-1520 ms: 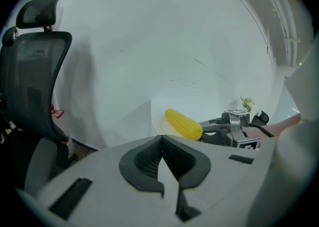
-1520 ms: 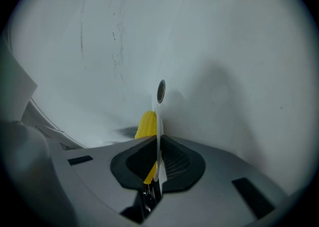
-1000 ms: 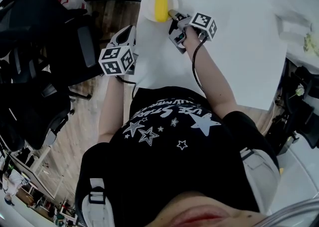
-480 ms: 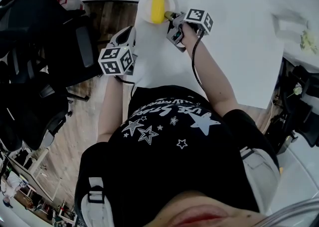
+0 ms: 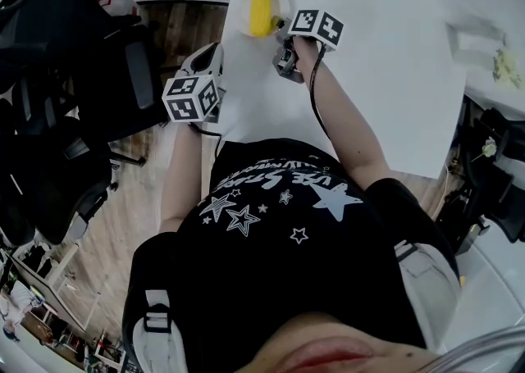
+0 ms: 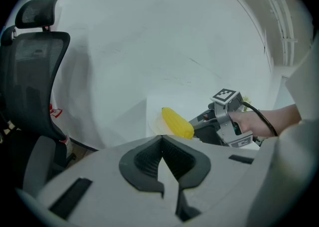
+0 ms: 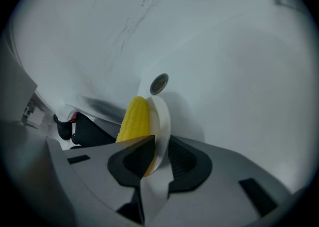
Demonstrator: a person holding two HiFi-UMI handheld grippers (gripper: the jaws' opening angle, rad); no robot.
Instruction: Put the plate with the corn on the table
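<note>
**Plate with corn at the tabletop's corner, gripped by your right tool.**
Your right tool (image 7: 157, 157) is clamped on the rim of the white plate (image 7: 162, 121), which carries the corn (image 7: 135, 117). In the head view the marker cube hides this grip, and no view settles whether the plate rests on the tabletop (image 5: 385, 76). Your left tool (image 6: 162, 160), jaws together and empty, hangs beside the tabletop's edge.

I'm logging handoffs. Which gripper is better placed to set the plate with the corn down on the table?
Right. The right gripper is shut on the plate's rim, the corn on it, over the white table. The left gripper hangs apart from it, jaws together, empty.
</note>
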